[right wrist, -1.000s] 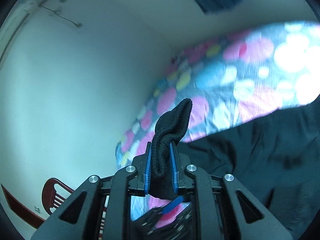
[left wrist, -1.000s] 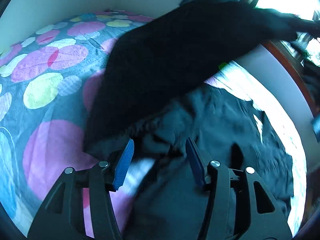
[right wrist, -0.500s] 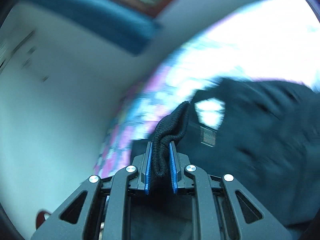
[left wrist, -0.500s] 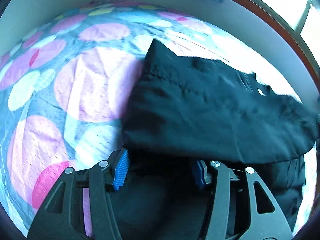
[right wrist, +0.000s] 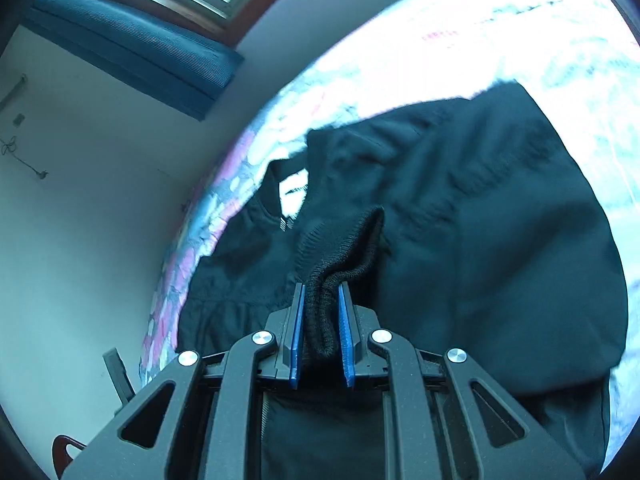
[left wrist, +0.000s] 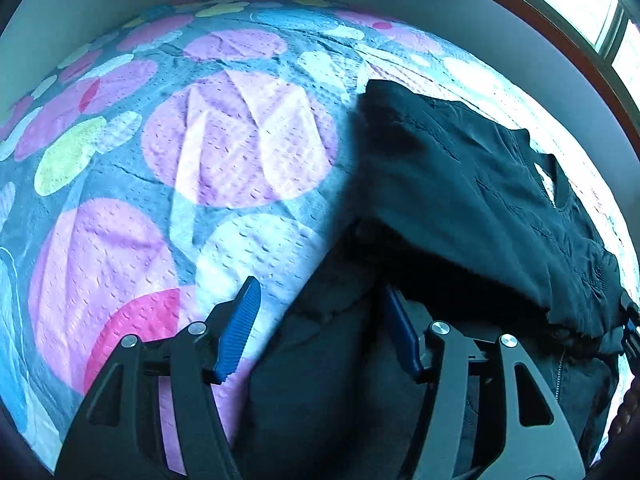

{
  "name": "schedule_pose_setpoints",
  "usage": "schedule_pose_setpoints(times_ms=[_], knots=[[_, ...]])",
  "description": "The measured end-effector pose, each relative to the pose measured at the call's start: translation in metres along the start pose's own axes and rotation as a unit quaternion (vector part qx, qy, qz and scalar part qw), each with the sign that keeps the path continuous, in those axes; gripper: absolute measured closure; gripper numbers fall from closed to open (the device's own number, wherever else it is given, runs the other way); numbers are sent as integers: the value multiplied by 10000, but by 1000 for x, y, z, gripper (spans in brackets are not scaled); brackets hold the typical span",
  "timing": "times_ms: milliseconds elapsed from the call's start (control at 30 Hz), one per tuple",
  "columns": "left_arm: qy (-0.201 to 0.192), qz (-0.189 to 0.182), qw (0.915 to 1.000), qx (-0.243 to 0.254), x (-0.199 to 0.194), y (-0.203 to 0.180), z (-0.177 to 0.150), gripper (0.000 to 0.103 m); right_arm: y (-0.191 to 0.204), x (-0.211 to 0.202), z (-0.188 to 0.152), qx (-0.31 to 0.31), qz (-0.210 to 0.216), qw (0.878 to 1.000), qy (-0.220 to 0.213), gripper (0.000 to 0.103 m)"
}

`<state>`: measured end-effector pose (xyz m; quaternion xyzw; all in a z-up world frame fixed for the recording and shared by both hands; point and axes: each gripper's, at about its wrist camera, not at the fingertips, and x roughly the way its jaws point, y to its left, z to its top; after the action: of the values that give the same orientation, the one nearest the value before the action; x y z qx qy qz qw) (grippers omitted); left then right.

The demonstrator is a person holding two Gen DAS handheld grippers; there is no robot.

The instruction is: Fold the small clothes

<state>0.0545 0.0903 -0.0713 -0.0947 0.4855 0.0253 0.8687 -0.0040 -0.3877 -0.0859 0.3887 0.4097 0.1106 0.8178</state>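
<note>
bed [left wrist: 224, 152] with the dotted spread fills most of both views, black jacket [left wrist: 472, 200] lying on its right half near the window side. a second ago my right gripper [right wrist: 322, 320] had the sleeve up in the air over the bed, now it's swung across and down so the sleeve lies over the jacket body, so that fold is basically laid, just needs letting go. jacket looks dark, thin, a bit crumpled, collar gap showing. right gripper clenched on the ribbed cuff [right wrist: 340, 256], cuff bunched between the pads. my left gripper [left wrist: 320, 320] low at the near edge of the jacket, jaws opening, cloth between them but not pinched
</note>
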Motion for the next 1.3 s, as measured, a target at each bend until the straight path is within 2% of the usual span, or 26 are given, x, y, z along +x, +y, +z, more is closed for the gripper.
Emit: schedule_pose_setpoints(times_ms=[67, 233, 433, 533, 567, 667, 767, 900, 1033, 1100, 1300], knots=[[-8, 36, 10000, 33, 1, -1, -1, 42, -9, -10, -5, 52, -46, 10000, -1, 87], [-55, 32, 9999, 85, 2, -1, -1, 42, -31, 0, -7, 243, -309, 9992, 74, 87], [-86, 25, 9999, 139, 2, -1, -2, 42, -41, 1, -9, 300, -284, 9990, 161, 86], [-72, -16, 9998, 208, 0, -1, -2, 42, -46, -7, -7, 490, -90, 9986, 194, 83], [-64, -80, 9996, 255, -2, 0, -1, 42, -48, -12, -6, 559, -25, 9983, 180, 83], [48, -472, 9981, 386, -11, 7, -4, 42, -53, -36, -7, 559, 93, 9984, 89, 72], [41, -813, 9952, 538, -26, 18, -11, 42, -56, -68, -15, 358, -38, 9993, 29, 61], [201, -1318, 9884, 727, -48, 37, -30, 40, -68, -111, -37, 272, -209, 9994, 55, 60], [629, -1878, 9781, 641, -59, 62, -60, 39, -82, -150, -69, 325, -124, 9993, 168, 60], [797, -2107, 9720, 671, -64, 70, -73, 39, -87, -164, -86, 337, -125, 9990, 266, 59], [1159, -2682, 9478, 1276, -80, 69, -106, 39, -95, -180, -129, 273, 141, 9968, 741, 59]])
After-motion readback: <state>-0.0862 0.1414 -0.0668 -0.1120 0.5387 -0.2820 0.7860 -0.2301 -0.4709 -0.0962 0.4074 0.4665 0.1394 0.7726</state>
